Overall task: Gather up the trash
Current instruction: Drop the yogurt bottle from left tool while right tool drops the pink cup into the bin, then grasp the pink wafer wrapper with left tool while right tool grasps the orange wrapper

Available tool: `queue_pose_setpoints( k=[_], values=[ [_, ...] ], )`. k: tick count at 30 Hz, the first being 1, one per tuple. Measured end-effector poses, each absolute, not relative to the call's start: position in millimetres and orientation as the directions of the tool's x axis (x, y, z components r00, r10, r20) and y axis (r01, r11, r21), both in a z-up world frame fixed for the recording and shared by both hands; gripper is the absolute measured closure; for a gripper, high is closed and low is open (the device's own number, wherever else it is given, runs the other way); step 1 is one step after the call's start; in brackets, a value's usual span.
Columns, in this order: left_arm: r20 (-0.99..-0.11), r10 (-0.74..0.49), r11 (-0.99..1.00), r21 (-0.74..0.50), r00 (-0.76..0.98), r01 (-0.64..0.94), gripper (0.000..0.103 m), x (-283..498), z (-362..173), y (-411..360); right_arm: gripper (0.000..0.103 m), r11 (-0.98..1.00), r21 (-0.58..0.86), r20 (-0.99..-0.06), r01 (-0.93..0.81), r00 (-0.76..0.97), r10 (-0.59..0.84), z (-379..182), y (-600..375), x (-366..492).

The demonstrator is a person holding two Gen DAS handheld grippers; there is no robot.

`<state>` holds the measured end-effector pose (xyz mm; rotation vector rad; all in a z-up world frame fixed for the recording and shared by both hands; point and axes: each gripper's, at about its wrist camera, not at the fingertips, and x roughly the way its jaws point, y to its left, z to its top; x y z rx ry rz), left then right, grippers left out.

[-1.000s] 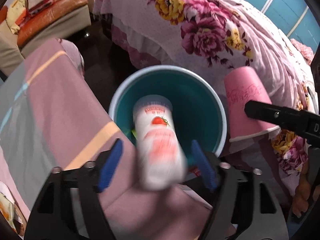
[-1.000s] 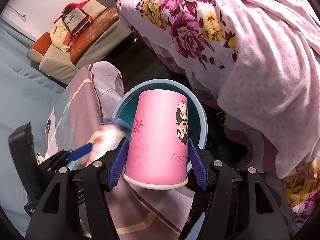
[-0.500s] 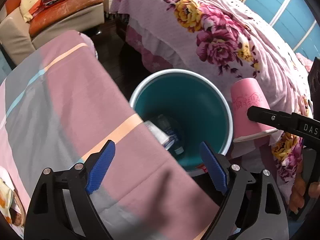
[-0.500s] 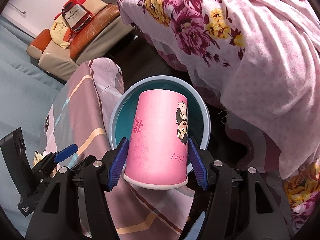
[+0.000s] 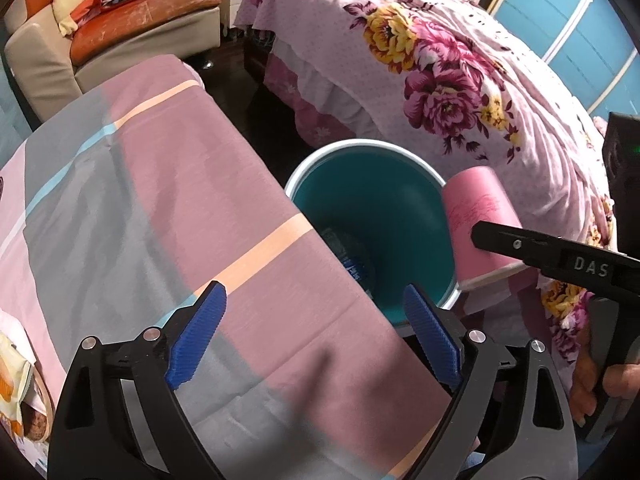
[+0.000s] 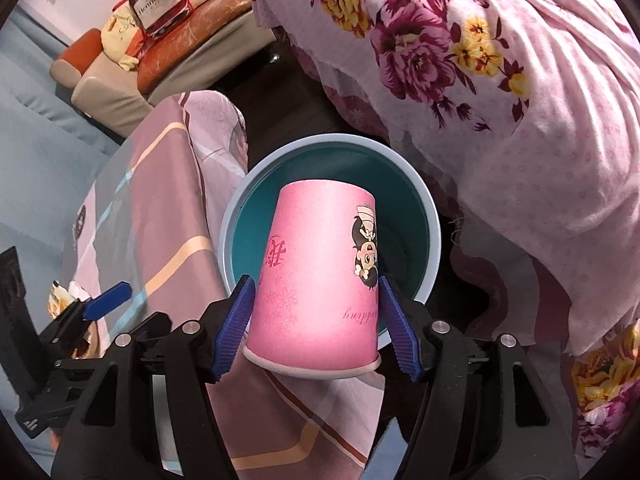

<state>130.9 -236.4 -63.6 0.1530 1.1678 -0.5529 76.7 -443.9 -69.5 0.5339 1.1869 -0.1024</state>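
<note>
A teal bin (image 5: 400, 216) with a pale rim stands on the dark floor between the table and the bed; it also shows in the right wrist view (image 6: 424, 216). A bottle (image 5: 352, 256) lies at its bottom. My right gripper (image 6: 316, 320) is shut on a pink paper cup (image 6: 320, 280), held upside down over the bin's near rim. The cup also shows in the left wrist view (image 5: 480, 224). My left gripper (image 5: 316, 336) is open and empty above the table's edge, left of the bin.
A table with a pink and grey striped cloth (image 5: 140, 208) lies left of the bin. A bed with a flowered pink cover (image 5: 440, 72) is to the right. A sofa (image 5: 120, 28) stands at the back. A snack packet (image 5: 16, 392) lies on the table's left.
The white strawberry bottle left my left gripper and dropped into the bin. The left gripper then drew back over the table. The right gripper keeps the cup over the bin.
</note>
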Motion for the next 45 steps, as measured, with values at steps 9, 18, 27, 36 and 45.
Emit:
queue_pose_setpoints(
  k=[9,18,27,36,45],
  values=[
    [-0.891,-0.345,0.864,-0.178,0.295,0.472,0.012,122,-53,-212,0.026,0.890,0.309,-0.910,0.335,0.377,0.174,-56,-425,70],
    [-0.875,-0.348,0.873,-0.173,0.336,0.455,0.009,101,-34,-175,0.020,0.902,0.298,-0.916,0.313,0.358,0.179,-42,-397,56],
    [-0.870,-0.334,0.889,-0.162,0.364,0.428,0.009,77,-20,-124,0.020,0.926,0.299,-0.921,0.232,0.323,0.217,-32,-344,39],
    [-0.867,-0.306,0.909,-0.145,0.392,0.390,0.009,49,-10,-55,0.020,0.950,0.302,-0.929,0.079,0.248,0.275,-34,-262,22],
    [-0.876,-0.252,0.928,-0.098,0.412,0.359,0.009,15,-12,10,0.020,0.941,0.325,-0.931,-0.092,0.142,0.336,-43,-180,6]
  ],
)
